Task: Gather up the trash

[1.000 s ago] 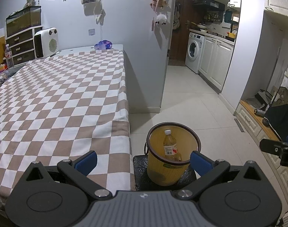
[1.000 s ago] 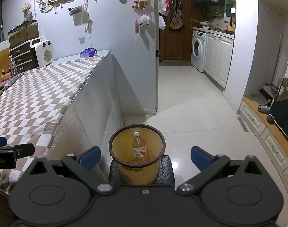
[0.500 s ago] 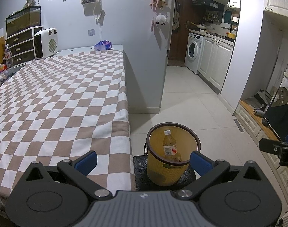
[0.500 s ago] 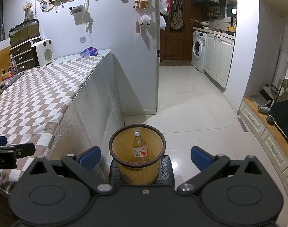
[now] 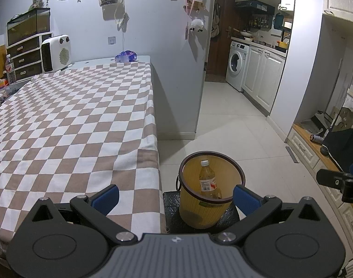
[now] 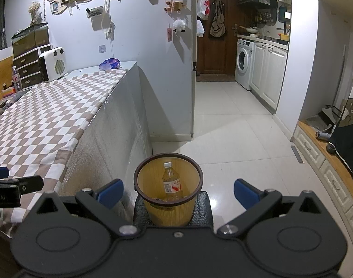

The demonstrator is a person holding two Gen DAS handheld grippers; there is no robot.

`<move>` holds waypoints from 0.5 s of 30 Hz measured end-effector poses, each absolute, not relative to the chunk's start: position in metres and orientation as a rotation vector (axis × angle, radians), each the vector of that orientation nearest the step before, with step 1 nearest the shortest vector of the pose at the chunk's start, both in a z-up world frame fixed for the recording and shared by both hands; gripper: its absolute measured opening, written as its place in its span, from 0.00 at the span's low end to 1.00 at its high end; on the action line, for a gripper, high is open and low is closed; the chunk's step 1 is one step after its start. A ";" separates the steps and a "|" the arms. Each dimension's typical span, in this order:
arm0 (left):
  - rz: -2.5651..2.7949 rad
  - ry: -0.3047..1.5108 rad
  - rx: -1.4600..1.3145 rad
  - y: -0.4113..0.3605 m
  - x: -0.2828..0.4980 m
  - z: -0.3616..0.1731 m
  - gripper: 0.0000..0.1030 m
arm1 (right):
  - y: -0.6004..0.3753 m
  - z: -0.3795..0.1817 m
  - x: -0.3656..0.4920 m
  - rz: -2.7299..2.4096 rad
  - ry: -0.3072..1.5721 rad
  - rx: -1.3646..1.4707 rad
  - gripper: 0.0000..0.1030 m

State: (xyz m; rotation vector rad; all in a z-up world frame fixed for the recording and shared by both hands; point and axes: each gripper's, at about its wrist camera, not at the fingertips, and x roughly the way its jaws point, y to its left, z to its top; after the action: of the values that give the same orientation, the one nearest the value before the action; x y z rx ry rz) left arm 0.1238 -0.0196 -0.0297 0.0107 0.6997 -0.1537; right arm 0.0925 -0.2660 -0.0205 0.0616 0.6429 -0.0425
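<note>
Yellow bin [image 5: 205,210] on dark block [image 5: 171,210] on floor, just right of table's near corner — brown rim, ribbed wall. Same bin in right wrist view [image 6: 170,210], dead centre between the blue pads.

Clear bottle [image 5: 207,179] inside bin, upright-ish, leaning on far wall, white cap up, red/white label. Right view: bottle [image 6: 171,180] plus some smaller trash at bin bottom, too small to identify.

Left gripper [image 5: 176,195]: spread wide, nothing between pads, hovering over table's near right corner with bin framed between the pads. Right gripper [image 6: 178,191]: also spread wide, empty, above bin. Each tool's finger visible at the edge of the other's view — right one at far right of left view, left one at far left of right view.

Checkered tablecloth [image 5: 72,125] brown/white, bare across the whole near and middle area. Purple crinkled wrapper [image 5: 126,56] at far end of table near wall, on uncovered white strip; same wrapper in right view [image 6: 110,63]. White heater [image 5: 56,53] at far left corner of table. Water bottle [image 5: 10,69] off the left edge by the drawers.

Washing machine [image 5: 236,66] in far kitchen alcove, right of wall. White tile floor [image 5: 234,134].
</note>
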 end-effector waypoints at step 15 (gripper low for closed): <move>-0.156 0.698 0.011 -0.021 0.126 -0.028 1.00 | -0.265 -0.020 0.093 -0.042 0.643 0.058 1.00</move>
State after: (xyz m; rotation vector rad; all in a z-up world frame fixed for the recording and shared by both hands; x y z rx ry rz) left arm 0.1257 -0.0213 -0.0283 0.0112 0.6984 -0.1557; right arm 0.0930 -0.2648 -0.0202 0.0581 0.6428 -0.0418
